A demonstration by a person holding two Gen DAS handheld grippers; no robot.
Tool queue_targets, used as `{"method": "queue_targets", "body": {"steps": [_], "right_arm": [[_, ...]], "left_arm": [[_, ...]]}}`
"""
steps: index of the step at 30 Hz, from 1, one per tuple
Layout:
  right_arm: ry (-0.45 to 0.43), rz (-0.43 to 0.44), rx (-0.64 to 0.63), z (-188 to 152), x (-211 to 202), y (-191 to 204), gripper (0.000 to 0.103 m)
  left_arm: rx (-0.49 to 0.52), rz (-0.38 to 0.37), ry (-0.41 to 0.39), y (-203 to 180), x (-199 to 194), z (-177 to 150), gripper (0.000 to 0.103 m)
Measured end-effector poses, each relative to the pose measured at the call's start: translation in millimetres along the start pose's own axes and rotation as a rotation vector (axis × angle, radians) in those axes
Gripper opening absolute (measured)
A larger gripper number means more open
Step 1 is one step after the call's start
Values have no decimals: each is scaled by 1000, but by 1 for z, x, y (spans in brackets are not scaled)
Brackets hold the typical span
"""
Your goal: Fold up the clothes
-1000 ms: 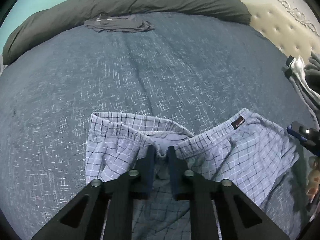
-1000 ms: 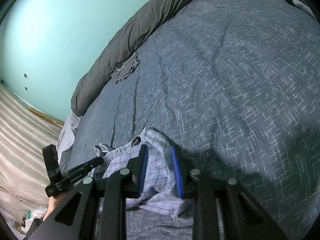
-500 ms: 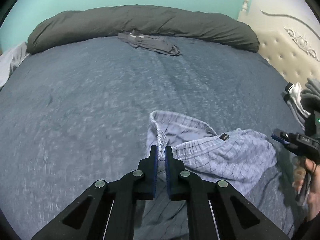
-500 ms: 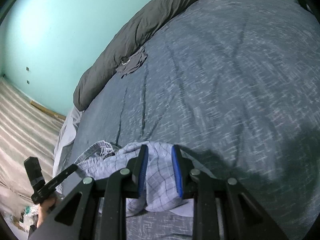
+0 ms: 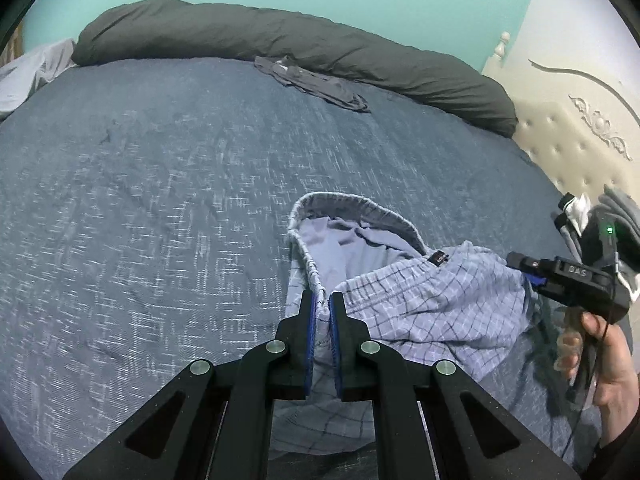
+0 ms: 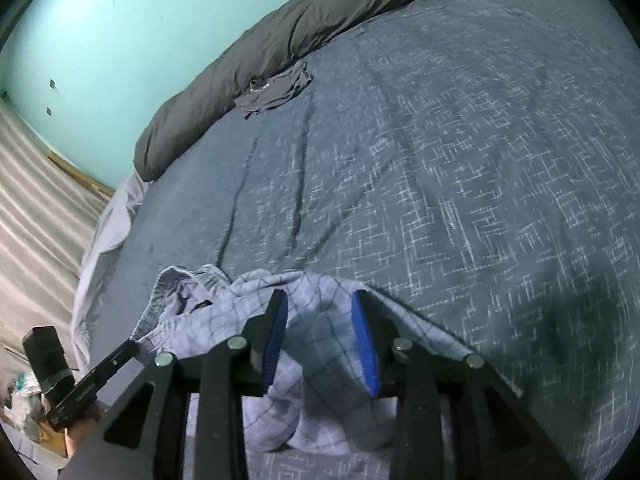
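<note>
Light blue plaid shorts [image 5: 420,304] lie bunched on the dark blue patterned bedspread [image 5: 160,200]. My left gripper [image 5: 323,298] is shut on the elastic waistband, which arches open beyond its tips. The right gripper's black body [image 5: 568,284], held by a hand, sits at the shorts' right edge. In the right wrist view, the right gripper [image 6: 320,300] has its jaws opening. A slack fold of the shorts [image 6: 224,300] lies between the blue pads and drapes over both fingers. The left gripper [image 6: 92,376] shows at the lower left.
A rolled dark grey duvet [image 5: 280,48] runs along the far side of the bed, with a dark grey garment [image 5: 316,84] in front of it. A padded cream headboard [image 5: 580,140] and a pile of clothes [image 5: 616,208] are at the right. Striped floor [image 6: 32,200] lies beyond the bed's left edge.
The shorts went from lying spread wide to a narrower bunch, with the left gripper still holding the waistband. The gap between the right gripper's pads has widened.
</note>
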State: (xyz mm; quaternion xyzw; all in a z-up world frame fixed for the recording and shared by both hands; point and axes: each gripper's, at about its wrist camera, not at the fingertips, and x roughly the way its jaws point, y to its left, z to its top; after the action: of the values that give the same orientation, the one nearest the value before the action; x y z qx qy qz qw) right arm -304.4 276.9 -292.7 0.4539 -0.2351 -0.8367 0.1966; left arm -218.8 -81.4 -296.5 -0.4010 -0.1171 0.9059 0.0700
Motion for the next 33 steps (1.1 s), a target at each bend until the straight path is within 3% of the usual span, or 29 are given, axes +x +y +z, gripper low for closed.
{"method": "queue_targets", "body": {"steps": [5,6,7,10,20,29,33], "right_arm": [[43,-16,-63,-9,12,6,33],[45,-11,-76,-11,12,8,27],[48,-6,-90,-13,12,10,13],[57,16,-124,-20,8,18,8],[86,46,-233,-52,-25,45,6],[283,57,-304,-107,-12,69,9],[256,100,-231,-97,-25,66,12]], "left_arm": [[11,3,-32,-5,1,4,7],[19,13,-36,-6,2,4,7],[23,19,-33,-6,3,3,7],[22,29,-30,-4,5,3,7],[-6,9,-65,-7,-8,8,7],[-1,5,-75,-12,-14,7,7],[-3,5,-75,-12,-14,6,7]]}}
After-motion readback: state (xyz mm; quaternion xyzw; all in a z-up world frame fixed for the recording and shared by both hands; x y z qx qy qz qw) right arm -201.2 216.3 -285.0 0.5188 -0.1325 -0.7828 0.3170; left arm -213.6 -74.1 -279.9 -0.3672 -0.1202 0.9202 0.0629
